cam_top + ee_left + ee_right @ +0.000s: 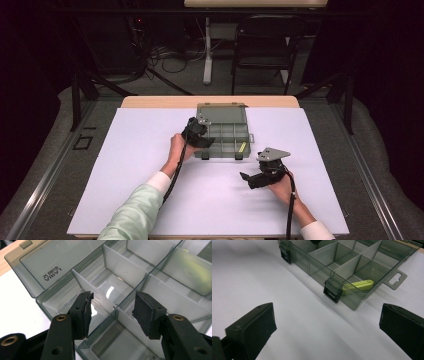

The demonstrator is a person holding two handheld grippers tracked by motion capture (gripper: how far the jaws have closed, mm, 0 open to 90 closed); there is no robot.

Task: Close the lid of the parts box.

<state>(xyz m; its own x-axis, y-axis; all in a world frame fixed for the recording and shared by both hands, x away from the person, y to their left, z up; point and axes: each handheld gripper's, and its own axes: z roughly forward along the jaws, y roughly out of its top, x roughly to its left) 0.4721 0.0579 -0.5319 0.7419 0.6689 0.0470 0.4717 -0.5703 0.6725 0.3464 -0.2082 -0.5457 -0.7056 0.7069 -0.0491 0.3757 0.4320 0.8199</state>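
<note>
Smoky clear plastic compartment box [223, 131], lid open, sits at far centre of white table sheet [150, 150]. Left gripper [112, 306] jaws wide, hovering over box dividers, holding nothing. Right gripper [248, 178] jaws wide, empty, near box's latched front. Yellow-green flat item [358, 286] in corner compartment, unclear what. Dark room, black chair [265, 45] behind.

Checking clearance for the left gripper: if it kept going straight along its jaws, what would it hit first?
Probably a white divider wall inside the open smoky-grey transparent compartment box: the left gripper is open, its jaws straddling that wall. Depth is unclear.
</note>
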